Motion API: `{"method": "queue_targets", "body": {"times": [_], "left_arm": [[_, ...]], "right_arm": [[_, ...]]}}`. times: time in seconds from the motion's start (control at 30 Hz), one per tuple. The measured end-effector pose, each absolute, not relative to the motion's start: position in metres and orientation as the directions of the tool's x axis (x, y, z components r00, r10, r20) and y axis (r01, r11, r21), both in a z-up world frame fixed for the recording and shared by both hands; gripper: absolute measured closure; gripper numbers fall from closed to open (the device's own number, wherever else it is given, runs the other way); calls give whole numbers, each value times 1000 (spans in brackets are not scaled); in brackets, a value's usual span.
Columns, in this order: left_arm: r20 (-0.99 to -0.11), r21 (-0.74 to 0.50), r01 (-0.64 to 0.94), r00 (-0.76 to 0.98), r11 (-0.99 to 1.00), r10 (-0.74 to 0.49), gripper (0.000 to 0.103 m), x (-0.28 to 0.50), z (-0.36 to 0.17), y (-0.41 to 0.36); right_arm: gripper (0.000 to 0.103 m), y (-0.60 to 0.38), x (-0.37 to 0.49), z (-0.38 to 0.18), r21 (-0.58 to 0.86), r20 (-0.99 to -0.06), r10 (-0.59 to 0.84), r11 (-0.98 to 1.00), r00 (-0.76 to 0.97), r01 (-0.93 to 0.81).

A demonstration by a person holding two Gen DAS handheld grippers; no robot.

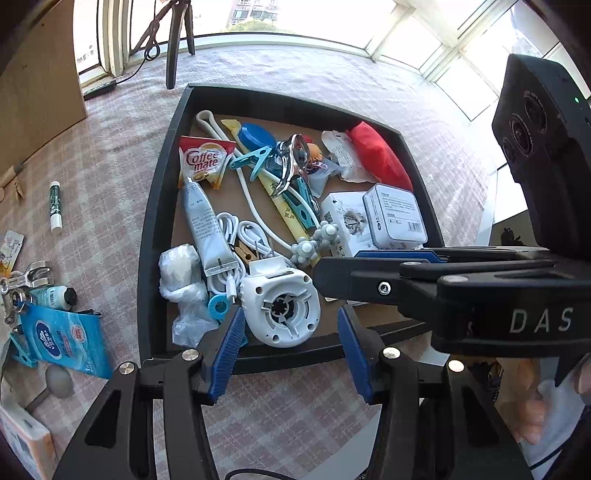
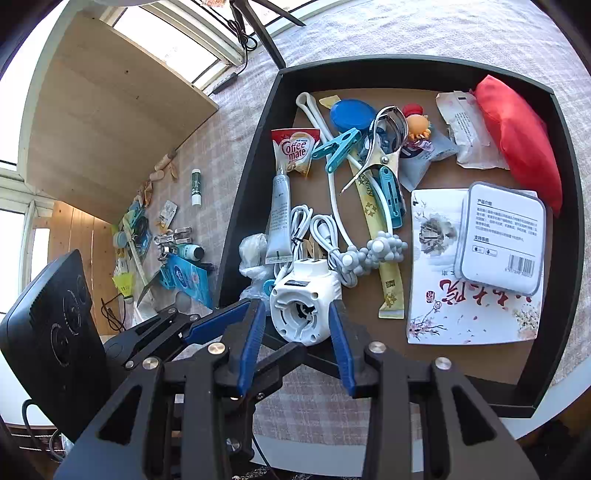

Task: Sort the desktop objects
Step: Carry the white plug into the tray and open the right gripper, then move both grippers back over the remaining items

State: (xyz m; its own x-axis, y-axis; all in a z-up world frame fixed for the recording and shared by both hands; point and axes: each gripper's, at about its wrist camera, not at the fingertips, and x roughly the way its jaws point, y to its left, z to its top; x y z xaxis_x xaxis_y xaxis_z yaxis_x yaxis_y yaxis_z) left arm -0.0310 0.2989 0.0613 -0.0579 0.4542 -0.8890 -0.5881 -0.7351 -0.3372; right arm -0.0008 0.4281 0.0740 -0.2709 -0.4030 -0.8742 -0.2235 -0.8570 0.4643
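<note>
Right wrist: booklet (image 2: 472, 295) fully visible; left wrist: right gripper (image 1: 332, 273) blocks it.

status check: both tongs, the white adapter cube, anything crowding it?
Left tongs open, empty. Right tongs open, straddling the white adapter cube; contact unclear. Cube inside black tray, near edge. White cable and grey tube crowd its far side.

Bright daylight, blown-out windows (image 1: 332, 18), sharp focus, curved fisheye edges
</note>
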Motion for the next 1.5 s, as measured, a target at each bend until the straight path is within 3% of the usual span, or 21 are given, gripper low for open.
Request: {"method": "queue_targets", "body": {"times": [0.2,0.57,0.73,1.17,1.5], "left_arm": [[-899,-302,-523,-121,-797,420,54,-43,64,259],[-900,-200,-357,-302,-913,315,52,-46,79,147],[-876,-171,-291,-393,-941,280,46,-36,98,102],[-873,-172,-234,-414,-957,258,44,-23,91,34],[-890,-176,-143,-400,-974,220,45,-63,80,-28]], "right_arm": [[53,402,-1,81,353,-907,-301,-925,-296,-142],[47,331,-5,89,149,-927,-140,-989,-347,0],[46,289,-3,96,81,-912,-101,-994,-397,68],[46,234,-3,85,142,-880,-149,-989,-451,50],[46,224,-15,79,106,-900,-126,-992,-417,72]]}}
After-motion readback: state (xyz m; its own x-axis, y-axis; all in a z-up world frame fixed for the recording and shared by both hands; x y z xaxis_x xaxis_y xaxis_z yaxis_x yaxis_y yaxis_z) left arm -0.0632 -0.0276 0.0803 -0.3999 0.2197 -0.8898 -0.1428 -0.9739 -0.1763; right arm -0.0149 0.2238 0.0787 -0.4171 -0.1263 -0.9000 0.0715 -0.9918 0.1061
